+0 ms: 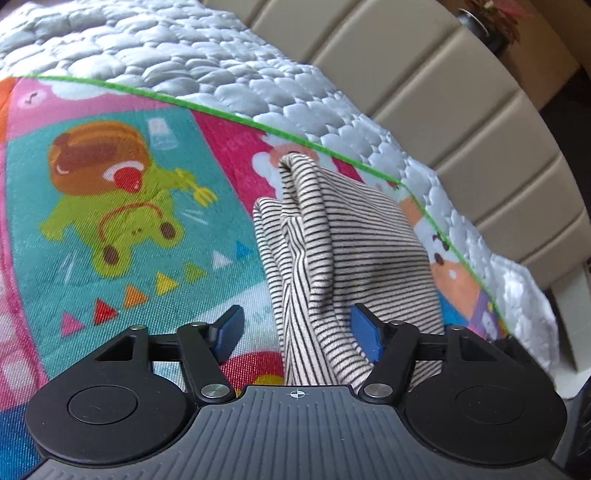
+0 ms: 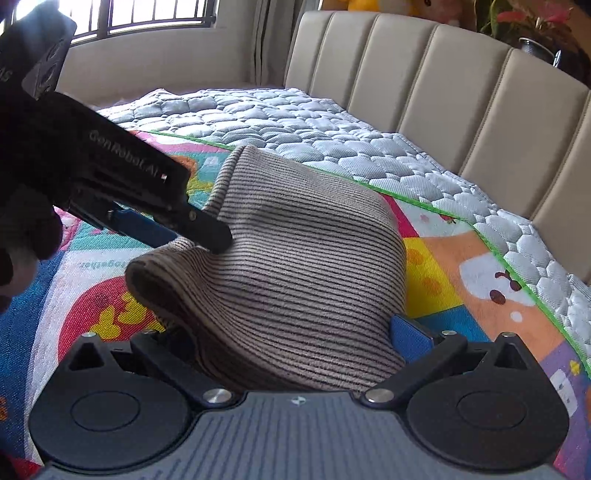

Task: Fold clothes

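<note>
A cream garment with thin black stripes (image 1: 343, 251) lies bunched on a colourful cartoon play mat (image 1: 122, 229). In the left wrist view my left gripper (image 1: 297, 328) stands open, and a fold of the garment runs between its blue pads without being pinched. In the right wrist view the garment (image 2: 295, 280) drapes over my open right gripper (image 2: 295, 339); its right blue pad (image 2: 410, 338) shows, the left one is hidden by cloth. The left gripper (image 2: 184, 229) reaches in from the left and touches the garment's left edge.
The mat (image 2: 480, 273) lies on a grey quilted bed cover (image 2: 295, 122) with a green trim line. A beige padded headboard (image 2: 443, 85) runs along the far and right side. Barred windows and a potted plant (image 2: 535, 26) stand beyond the bed.
</note>
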